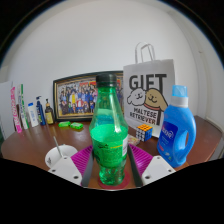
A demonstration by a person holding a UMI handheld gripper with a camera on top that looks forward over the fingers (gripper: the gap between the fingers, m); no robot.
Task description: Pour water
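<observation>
A green plastic bottle (109, 130) with a green cap stands upright on a round red coaster (110, 180) on the brown wooden table (30, 148). It is between my gripper's (111, 170) fingers. The pink pads (82, 158) meet its sides left and right, with no gap showing at its widest part. The gripper is shut on the bottle, whose base still rests on the coaster. No cup or other vessel for water is visible.
A blue detergent bottle (178, 127) stands just right of the fingers. Behind are a white "GIFT" paper bag (148, 92), a puzzle cube (145, 130), a framed photo (75, 97), small green items (68, 125) and several slim bottles (30, 112) at the left.
</observation>
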